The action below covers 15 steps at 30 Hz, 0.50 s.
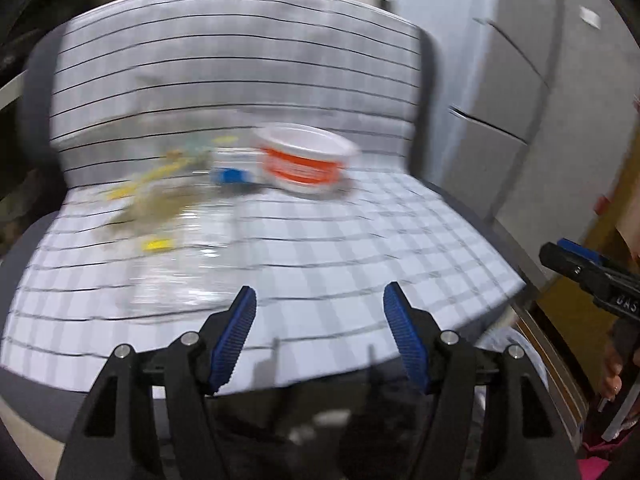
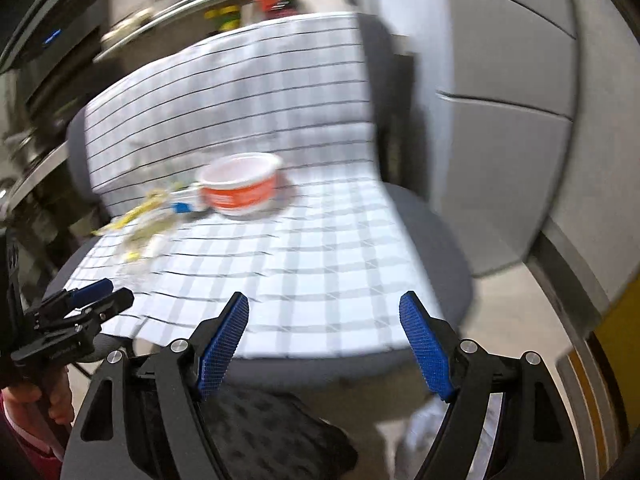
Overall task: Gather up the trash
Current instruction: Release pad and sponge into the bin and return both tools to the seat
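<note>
Grey chair [image 1: 430, 92] draped in a checked cloth [image 1: 320, 248] carries the trash: a white-and-orange cup [image 1: 306, 158] at the far middle of the seat, blurred clear wrappers [image 1: 160, 208] to its left. Left claw [image 1: 320, 312] and right claw [image 2: 324, 320] hover near, both apart and empty.

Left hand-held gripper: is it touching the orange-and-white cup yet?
Apart. In the left wrist view the left hand-held gripper has nothing between its pads, and checked cloth shows between it and the orange-and-white cup.
</note>
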Available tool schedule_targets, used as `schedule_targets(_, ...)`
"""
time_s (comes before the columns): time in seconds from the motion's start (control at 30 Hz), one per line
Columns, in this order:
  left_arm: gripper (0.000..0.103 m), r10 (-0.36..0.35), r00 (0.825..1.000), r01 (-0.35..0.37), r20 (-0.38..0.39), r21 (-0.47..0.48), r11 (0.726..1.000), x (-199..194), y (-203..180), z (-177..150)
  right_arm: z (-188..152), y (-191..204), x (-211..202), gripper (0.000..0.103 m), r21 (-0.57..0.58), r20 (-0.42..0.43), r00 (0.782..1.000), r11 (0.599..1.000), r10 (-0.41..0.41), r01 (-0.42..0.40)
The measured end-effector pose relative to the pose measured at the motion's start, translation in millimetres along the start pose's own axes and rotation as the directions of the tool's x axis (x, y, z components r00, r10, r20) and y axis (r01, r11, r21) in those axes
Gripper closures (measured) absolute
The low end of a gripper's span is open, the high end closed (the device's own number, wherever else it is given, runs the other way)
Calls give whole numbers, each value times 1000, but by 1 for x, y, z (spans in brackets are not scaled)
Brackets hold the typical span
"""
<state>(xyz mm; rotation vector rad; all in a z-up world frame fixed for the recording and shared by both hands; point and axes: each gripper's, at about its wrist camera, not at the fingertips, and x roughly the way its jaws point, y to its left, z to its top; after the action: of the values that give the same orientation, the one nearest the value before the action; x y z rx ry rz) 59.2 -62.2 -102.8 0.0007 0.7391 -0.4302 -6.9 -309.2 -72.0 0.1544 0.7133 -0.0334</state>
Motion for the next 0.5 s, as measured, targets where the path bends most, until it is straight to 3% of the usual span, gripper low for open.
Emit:
schedule_targets(0.1, 39, 84, 996, -82, 27, -70, 994, -11, 43, 6, 17, 32, 18, 25, -49, -6, 999, 997, 51, -52)
schedule_targets(0.3, 39, 233, 972, -224, 35, -179, 958, -15, 126, 21, 36, 76, 44, 25, -120, -25, 994, 987, 108, -110)
schedule_targets(0.43, 37, 237, 971, -230, 39, -133, 964, -6, 139, 40, 48, 96, 63, 25, -137, -39, 991, 982, 126, -130)
schedule_targets(0.5, 24, 230, 972, -226, 57, -66, 972, 1, 133, 52, 53, 103, 72, 25, -134, -45, 990, 981, 136, -141)
